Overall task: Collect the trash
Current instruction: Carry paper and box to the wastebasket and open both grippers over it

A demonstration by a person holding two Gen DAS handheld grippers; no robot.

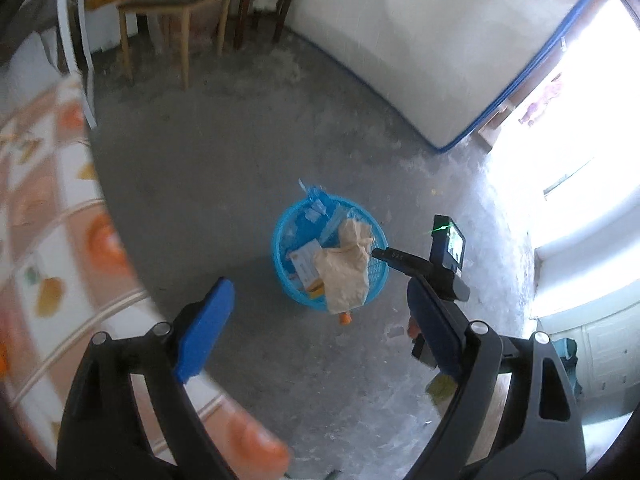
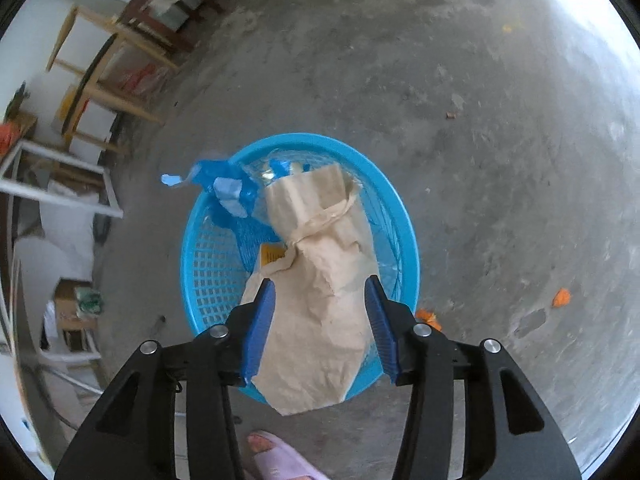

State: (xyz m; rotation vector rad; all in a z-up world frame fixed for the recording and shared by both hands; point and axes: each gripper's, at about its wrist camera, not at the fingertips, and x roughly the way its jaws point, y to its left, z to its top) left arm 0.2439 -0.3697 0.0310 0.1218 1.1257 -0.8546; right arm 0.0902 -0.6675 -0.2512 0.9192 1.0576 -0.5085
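A round blue plastic basket stands on the concrete floor and holds a crumpled blue plastic bag, a small carton and other scraps. A tan paper bag lies across the basket, its lower end hanging over the near rim. My right gripper is open just above it, one blue pad on each side of the bag and neither pressing on it. My left gripper hangs higher, open wide, with nothing between its fingers. In the left wrist view the basket sits below and ahead.
Orange scraps lie on the floor right of the basket, another by its rim. A table with an orange patterned cloth is at the left. Wooden stools and a mattress line the far wall. A slippered foot is near.
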